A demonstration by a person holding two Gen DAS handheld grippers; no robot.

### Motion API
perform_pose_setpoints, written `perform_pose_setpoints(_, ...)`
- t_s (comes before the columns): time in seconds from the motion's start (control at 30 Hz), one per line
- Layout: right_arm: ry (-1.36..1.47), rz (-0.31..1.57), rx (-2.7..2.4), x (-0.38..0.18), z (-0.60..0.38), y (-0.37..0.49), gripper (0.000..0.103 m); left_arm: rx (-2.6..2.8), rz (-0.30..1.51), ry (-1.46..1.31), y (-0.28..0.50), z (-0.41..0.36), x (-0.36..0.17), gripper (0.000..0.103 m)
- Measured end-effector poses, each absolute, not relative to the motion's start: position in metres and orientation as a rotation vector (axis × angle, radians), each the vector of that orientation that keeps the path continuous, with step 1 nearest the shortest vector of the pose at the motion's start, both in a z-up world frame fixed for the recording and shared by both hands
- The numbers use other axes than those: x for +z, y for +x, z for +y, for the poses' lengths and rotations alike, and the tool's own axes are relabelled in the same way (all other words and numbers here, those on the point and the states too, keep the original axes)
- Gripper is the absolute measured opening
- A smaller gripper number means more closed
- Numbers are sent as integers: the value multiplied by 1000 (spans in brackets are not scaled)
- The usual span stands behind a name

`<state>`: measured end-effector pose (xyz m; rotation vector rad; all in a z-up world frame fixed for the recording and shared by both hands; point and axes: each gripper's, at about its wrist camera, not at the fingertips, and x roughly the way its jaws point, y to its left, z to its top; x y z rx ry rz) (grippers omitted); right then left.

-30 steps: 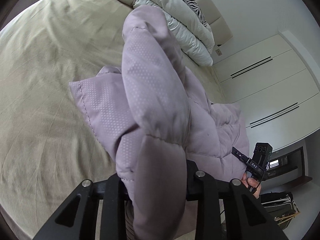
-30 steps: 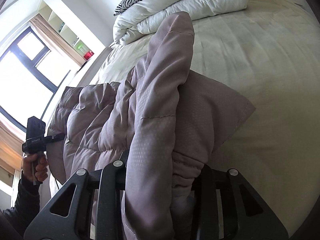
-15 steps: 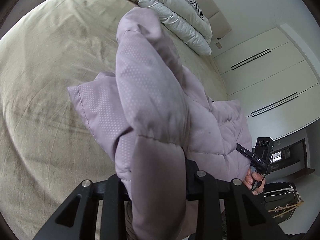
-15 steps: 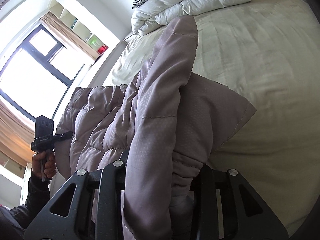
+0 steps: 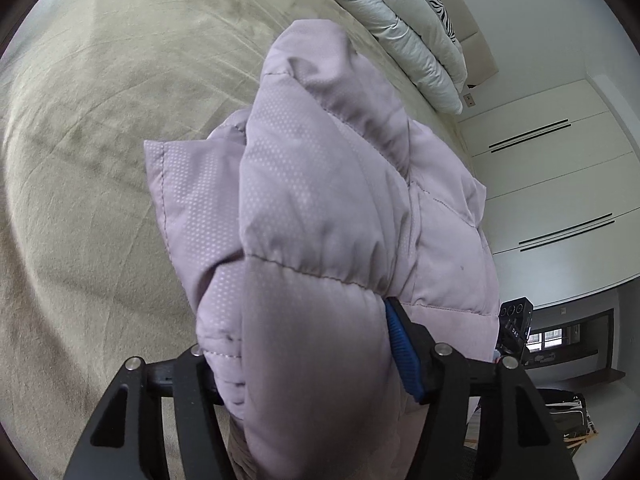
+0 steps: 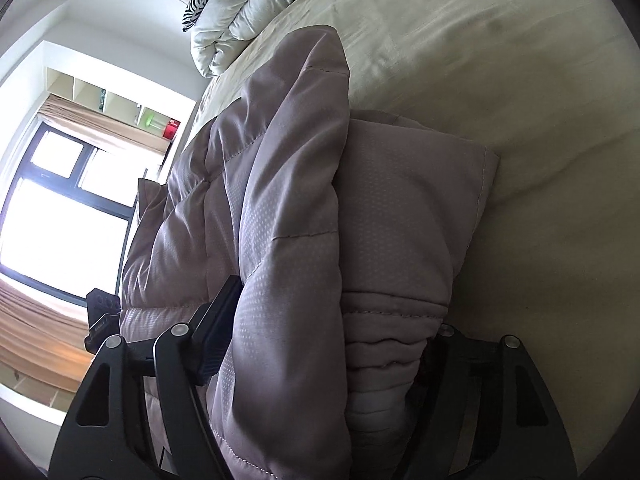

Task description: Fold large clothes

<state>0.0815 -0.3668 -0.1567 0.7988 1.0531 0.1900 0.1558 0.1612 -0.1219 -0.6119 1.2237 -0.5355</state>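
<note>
Compared with a second ago, both claws are sitting lower and closer to the beige bed sheet (image 5: 100,128), and the pale lilac quilted puffer jacket (image 5: 320,208) is bulging wider between them. The left claw (image 5: 308,364) is clamping a thick fold of the jacket, and the right claw (image 6: 320,360) is pinching another bunched fold. The jacket is hanging over the bed, its raised fold running lengthwise away from the claws toward the white folded duvet (image 6: 256,12) at the bed's head.
</note>
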Motion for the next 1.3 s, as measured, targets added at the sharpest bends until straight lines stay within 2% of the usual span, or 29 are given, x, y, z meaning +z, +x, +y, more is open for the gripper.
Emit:
perform_pose_setpoints(0.23, 735, 1044, 89, -118, -379, 52, 71, -490, 1172, -491, 131, 172, -88, 65)
perform_pose_setpoints(0.47, 649, 872, -13, -39, -402, 15, 71, -421, 1041, -363, 93, 186, -44, 83)
perform_pose_setpoints(0.6, 492, 786, -50, 11, -377, 7, 71, -284, 880, -208, 72, 178, -6, 99)
perform_pose_setpoints(0.67, 407, 739, -57, 33, -356, 4, 71, -180, 767, -136, 60, 169, 15, 103)
perform_pose_setpoints(0.77, 272, 655, -93, 63, -312, -4, 80, -111, 569, -59, 35, 148, 49, 103)
perform_pose_setpoints(0.87, 152, 579, -88, 84, -264, -11, 84, -47, 360, 34, 8, 120, 79, 103)
perform_pose_setpoints(0.97, 95, 526, -95, 97, -225, -16, 92, 10, 238, 71, -14, 97, 98, 103)
perform_pose_setpoints(1.13, 113, 384, -181, 116, -189, -43, 103, 50, 258, 8, -27, 81, 107, 103)
perform_pose_setpoints(1.3, 128, 447, -138, 124, -174, -48, 103, 0, 436, -32, -17, 68, 95, 103)
